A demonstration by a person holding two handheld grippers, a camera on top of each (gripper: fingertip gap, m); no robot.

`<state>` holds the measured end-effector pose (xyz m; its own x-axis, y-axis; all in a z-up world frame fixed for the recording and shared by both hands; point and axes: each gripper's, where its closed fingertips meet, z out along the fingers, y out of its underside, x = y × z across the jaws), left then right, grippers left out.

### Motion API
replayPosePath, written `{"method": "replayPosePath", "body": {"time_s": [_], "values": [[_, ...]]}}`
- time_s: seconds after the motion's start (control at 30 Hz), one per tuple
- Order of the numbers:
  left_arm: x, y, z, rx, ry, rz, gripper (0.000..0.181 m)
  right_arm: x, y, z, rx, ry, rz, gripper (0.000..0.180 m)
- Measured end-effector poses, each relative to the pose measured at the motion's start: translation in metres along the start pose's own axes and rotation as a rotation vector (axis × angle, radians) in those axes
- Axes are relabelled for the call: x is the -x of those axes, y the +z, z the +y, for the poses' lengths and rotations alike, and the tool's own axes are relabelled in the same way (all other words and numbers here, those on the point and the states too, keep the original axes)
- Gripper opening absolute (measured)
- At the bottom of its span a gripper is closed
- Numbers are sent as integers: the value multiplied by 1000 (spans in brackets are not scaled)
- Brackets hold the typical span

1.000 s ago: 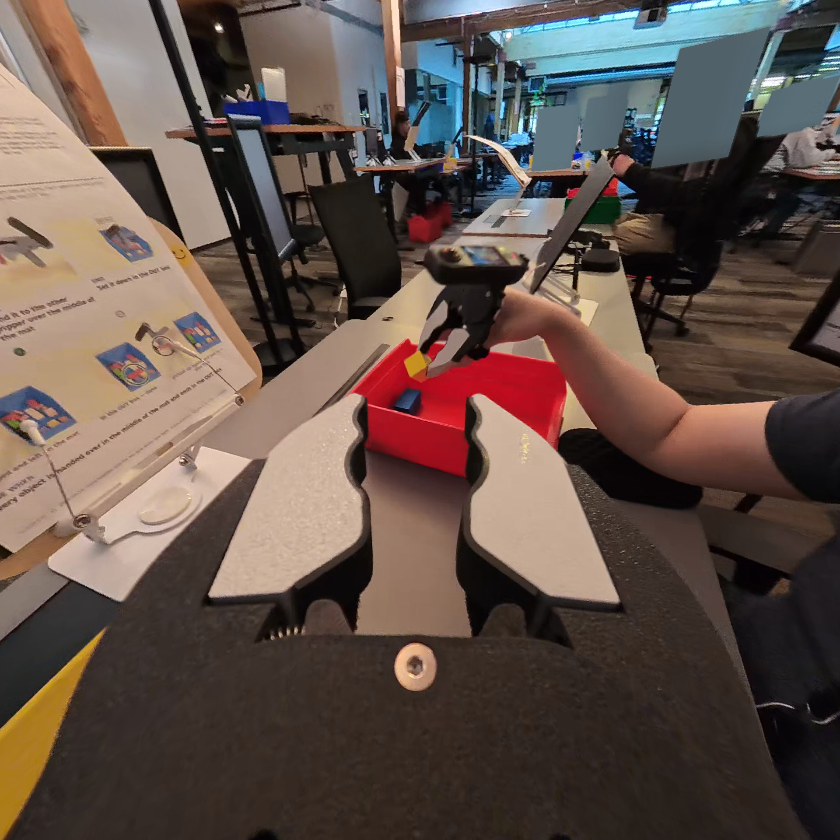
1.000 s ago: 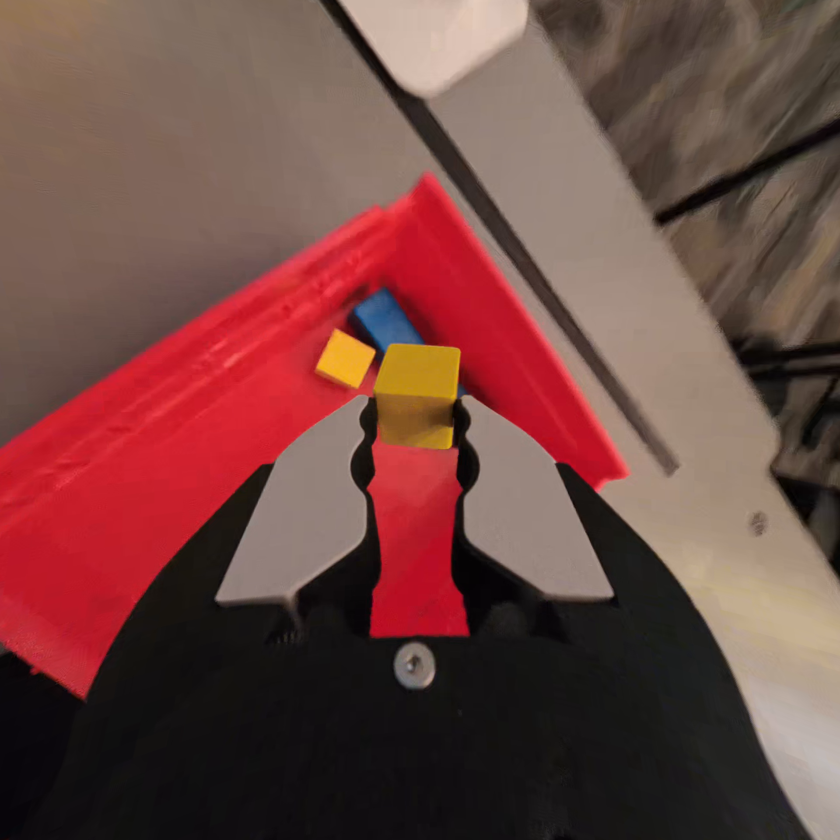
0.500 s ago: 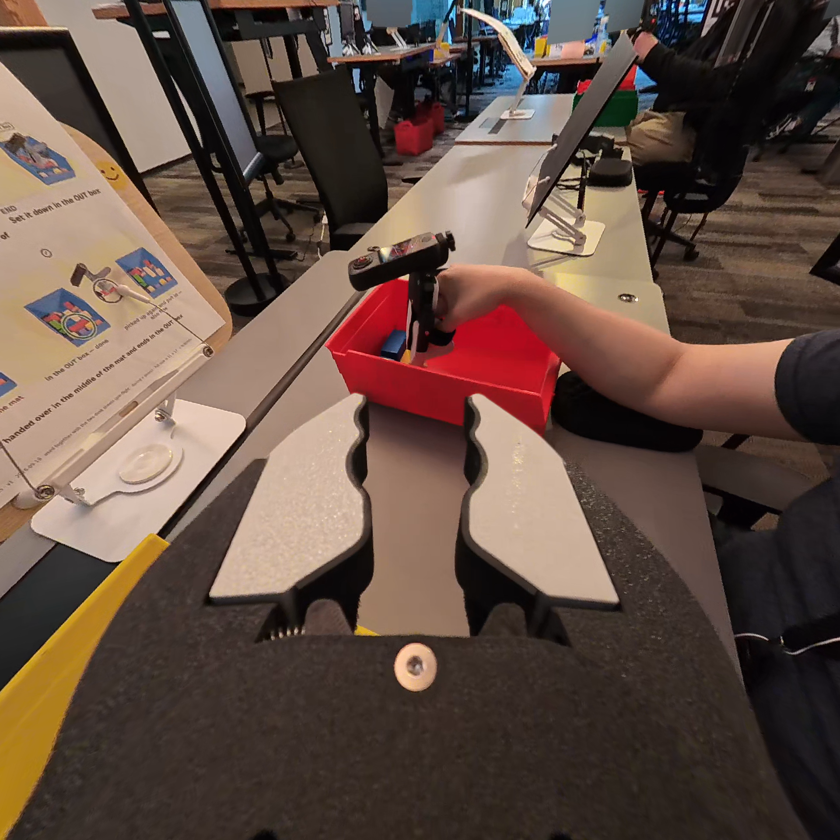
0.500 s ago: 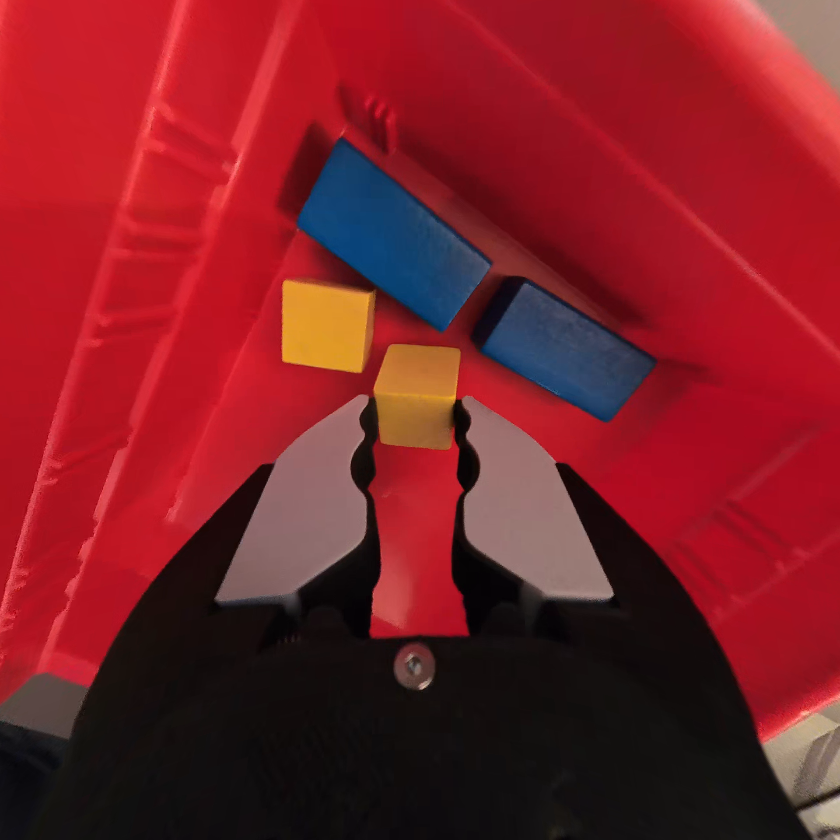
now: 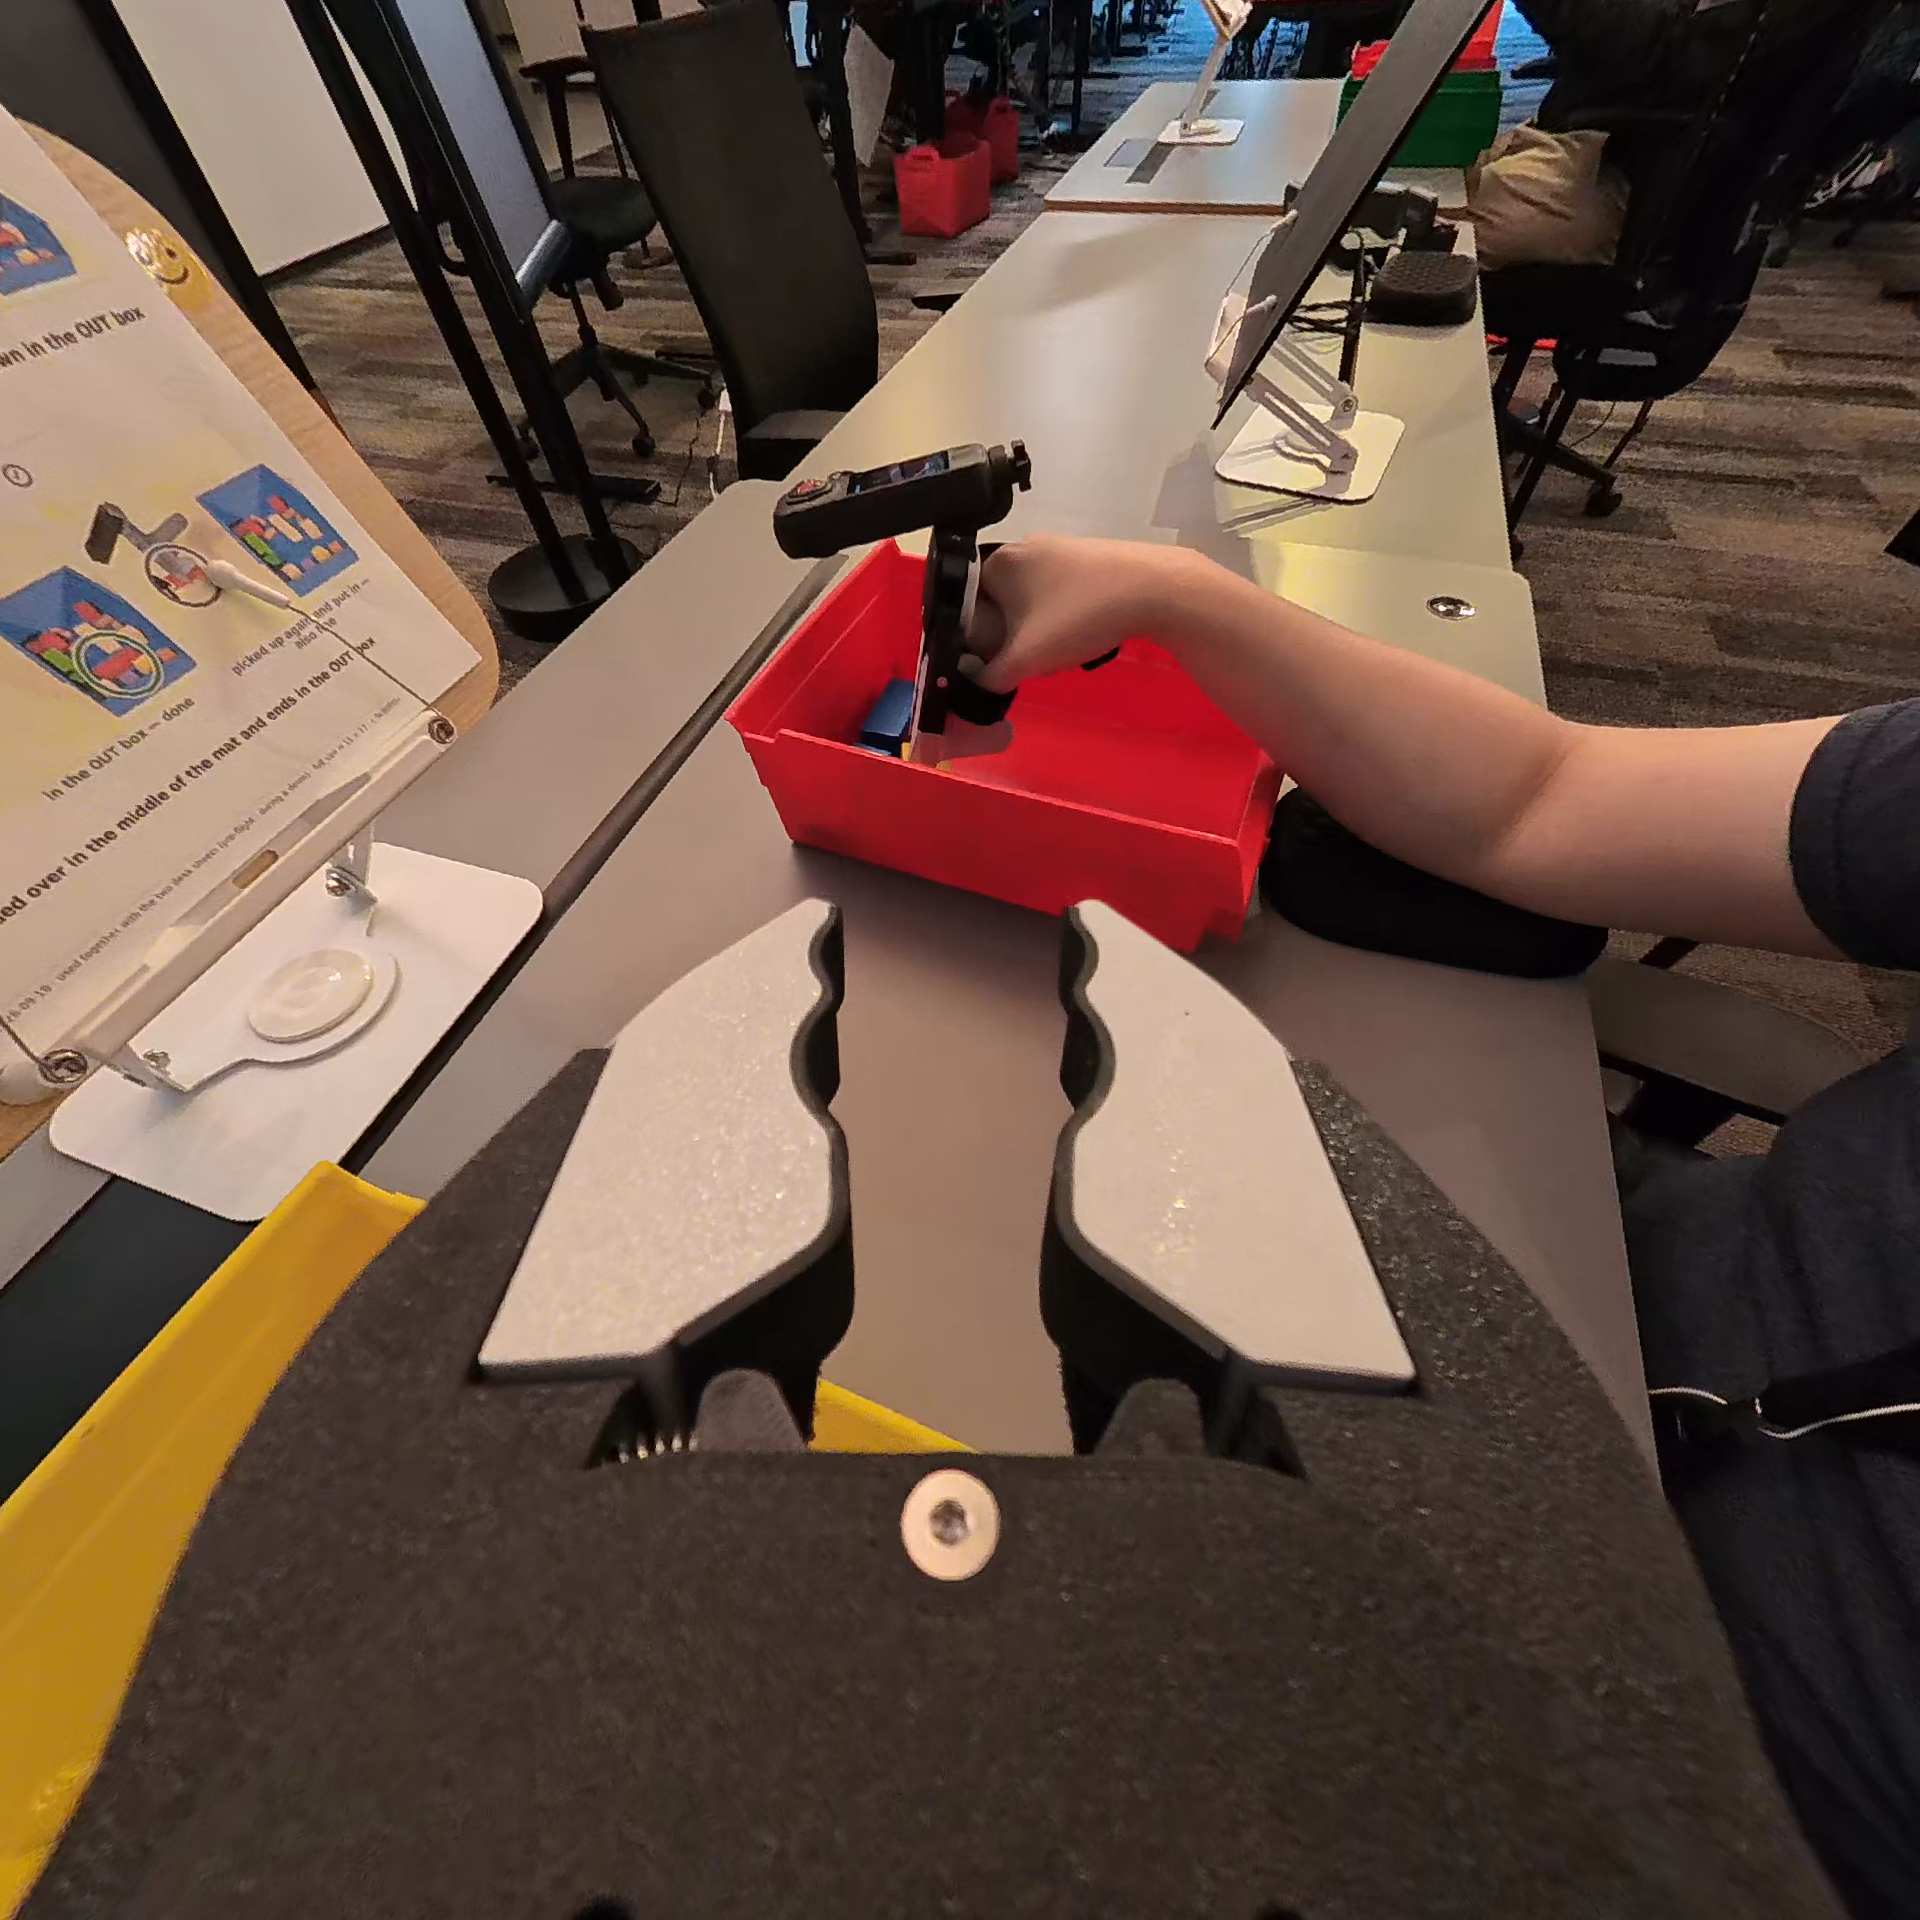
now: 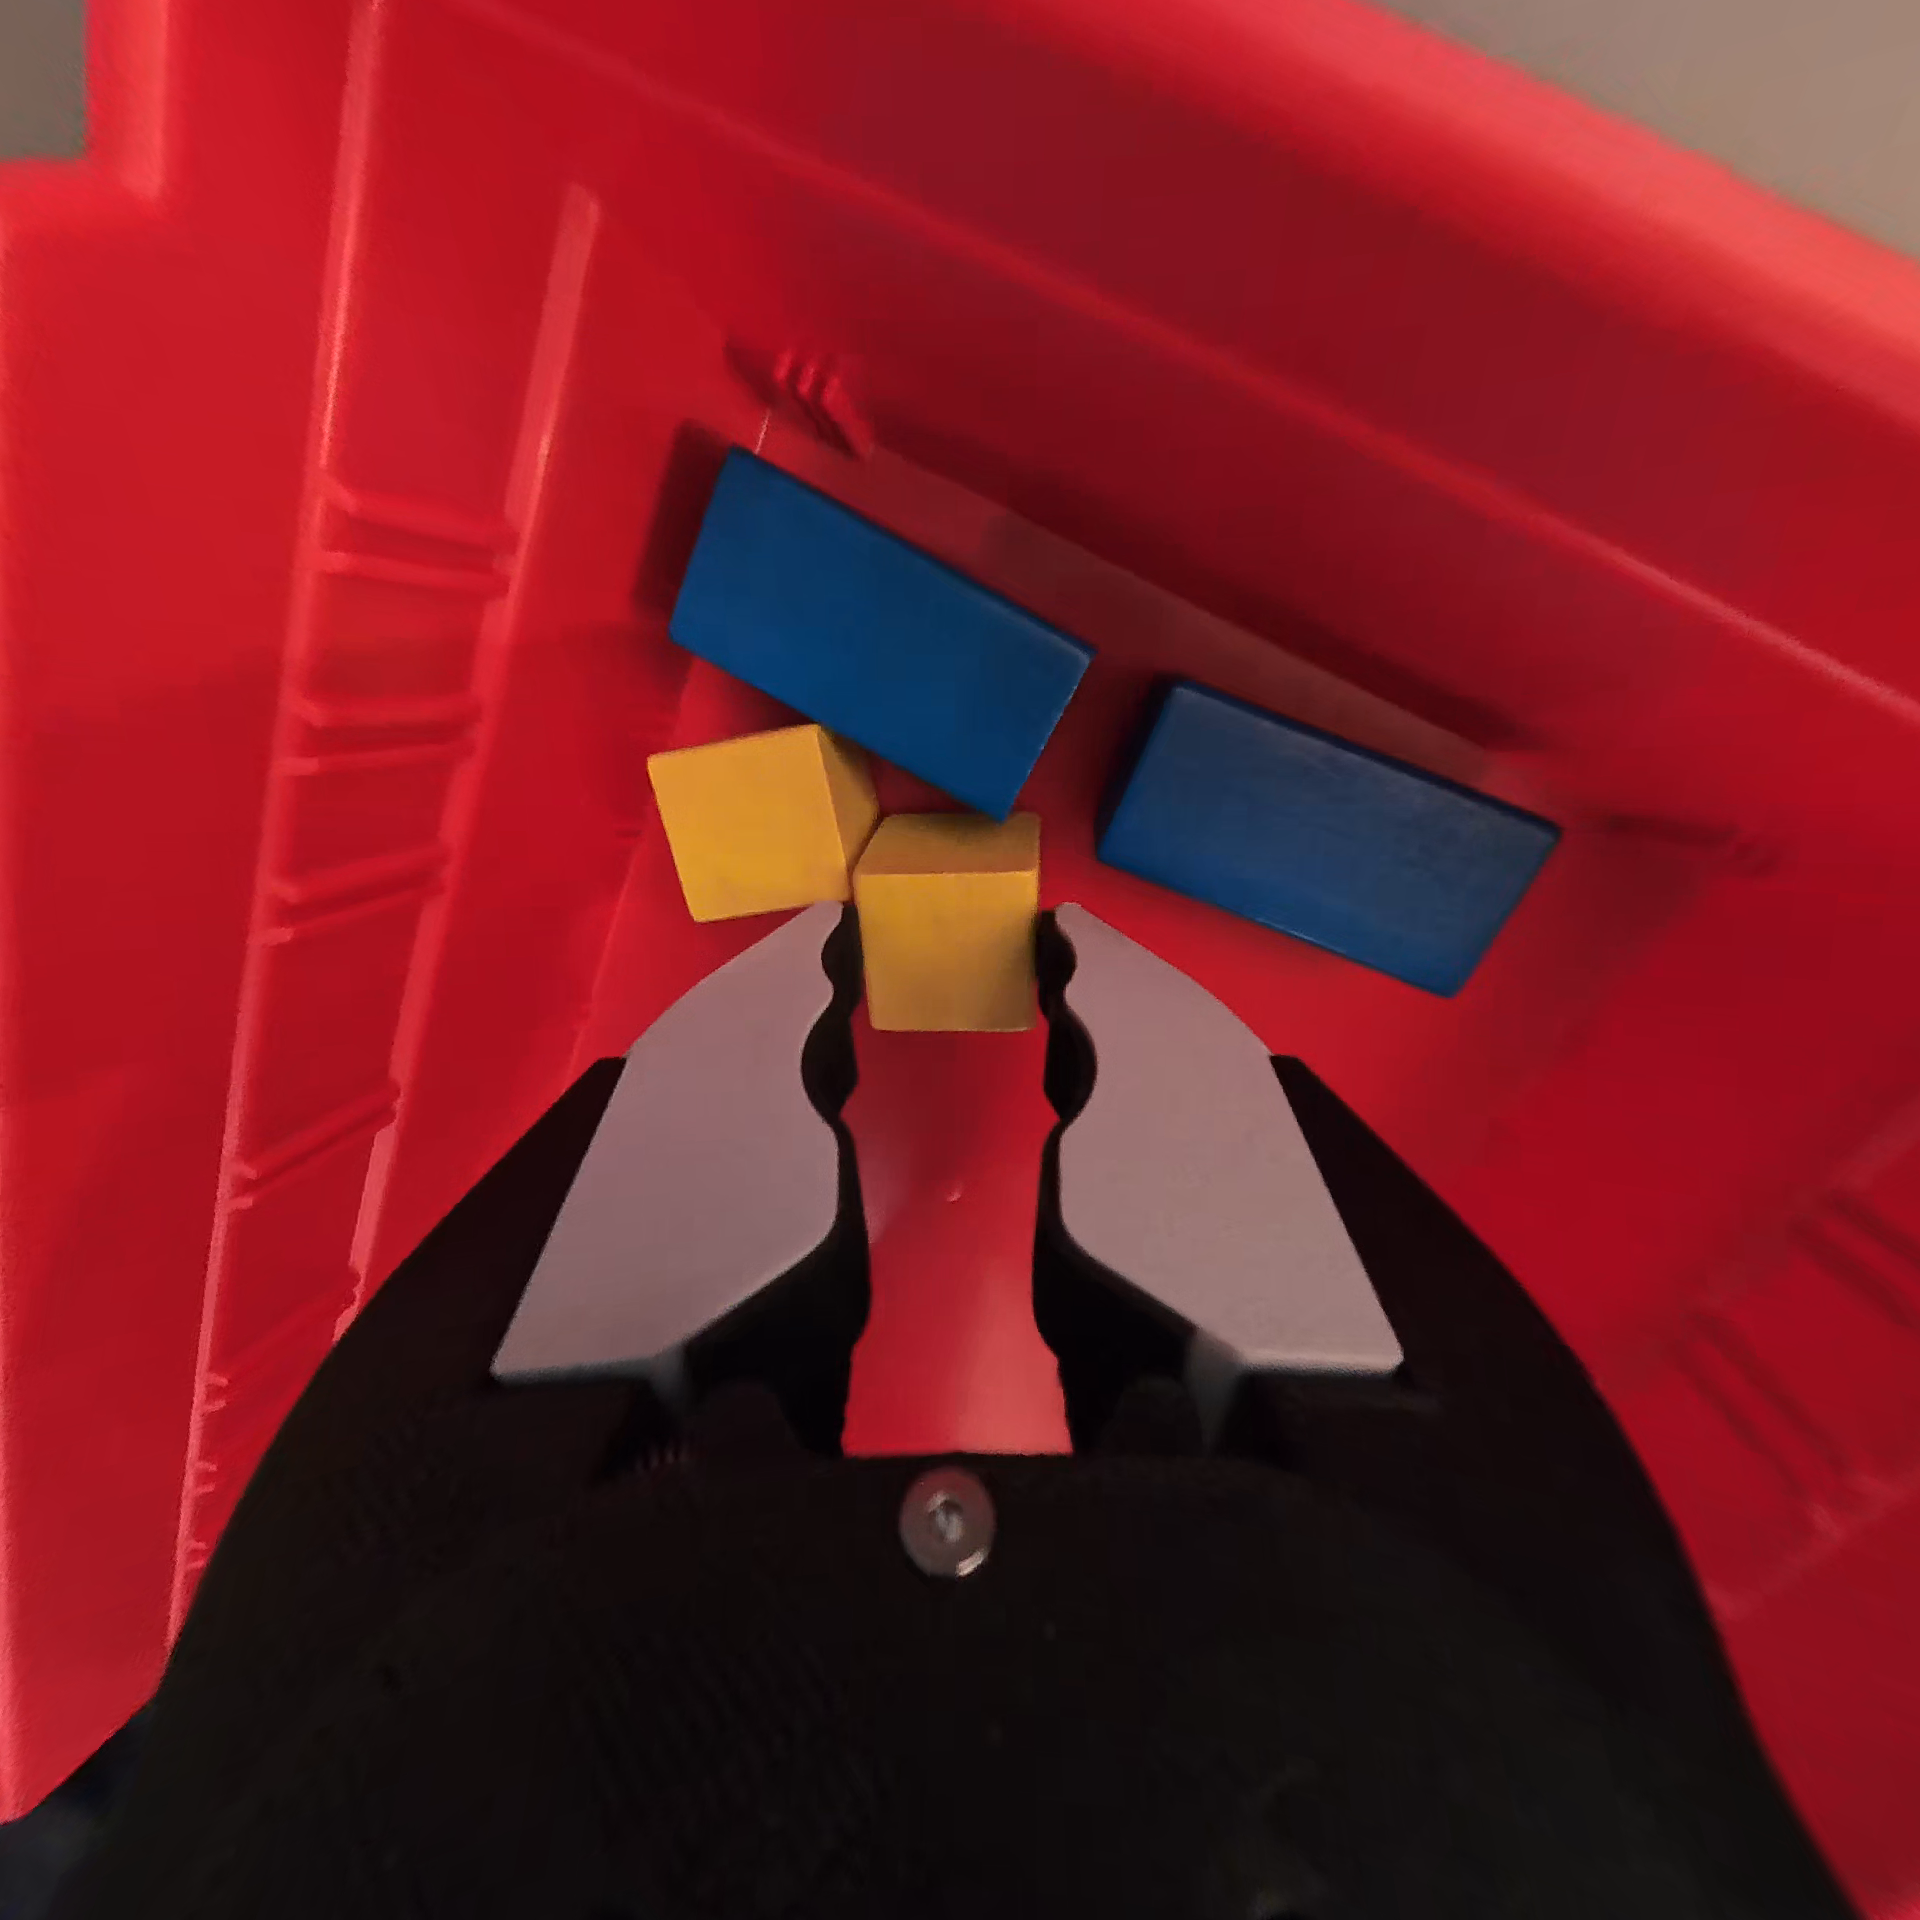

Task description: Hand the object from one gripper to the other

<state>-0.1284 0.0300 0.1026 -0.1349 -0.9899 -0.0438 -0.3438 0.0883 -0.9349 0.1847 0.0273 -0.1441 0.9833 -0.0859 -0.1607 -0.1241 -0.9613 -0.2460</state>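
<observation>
Right gripper (image 6: 945, 920) is down inside the red plastic bin (image 6: 1351, 312), pinching a small yellow wooden cube (image 6: 948, 940) between its fingertips, low over the bin floor. A second yellow cube (image 6: 753, 831) touches the held one on its left. Two flat blue rectangular blocks (image 6: 873, 629) (image 6: 1325, 836) lie just beyond, near the bin wall. Left gripper (image 5: 948, 940) hangs over the grey tabletop (image 5: 1403, 1039), short of the bin, fingers spread apart and empty. A yellow bin (image 5: 156, 1455) edge shows below it.

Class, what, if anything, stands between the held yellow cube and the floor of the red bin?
Nothing visible lies under the yellow cube in the right hand-held gripper; a second yellow cube crowds its left corner in the red bin.
</observation>
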Motion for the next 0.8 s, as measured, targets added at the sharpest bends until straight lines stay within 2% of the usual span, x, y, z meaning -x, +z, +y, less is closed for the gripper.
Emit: {"method": "replayPosePath", "body": {"time_s": [0.23, 0.33, 0.47, 0.63, 0.7, 0.8], "values": [[5, -3, 6, 33, -9, -18, 39, 2, -3, 2, 14, -21, 0, 35], [20, -15, 19, 94, -22, -84, 39, 5, -15, 2, 0, -27, -8, 36], [63, -46, 65, 301, -83, -290, 38, 10, -52, -5, -118, -47, -5, 36], [96, -68, 142, 607, -203, -362, 33, 23, -88, -11, -235, -98, -3, 36], [102, -63, 163, 667, -239, -326, 32, 26, -93, -11, -244, -116, 2, 36], [95, -39, 180, 663, -277, -156, 28, 29, -93, -10, -237, -133, 11, 36]]}}
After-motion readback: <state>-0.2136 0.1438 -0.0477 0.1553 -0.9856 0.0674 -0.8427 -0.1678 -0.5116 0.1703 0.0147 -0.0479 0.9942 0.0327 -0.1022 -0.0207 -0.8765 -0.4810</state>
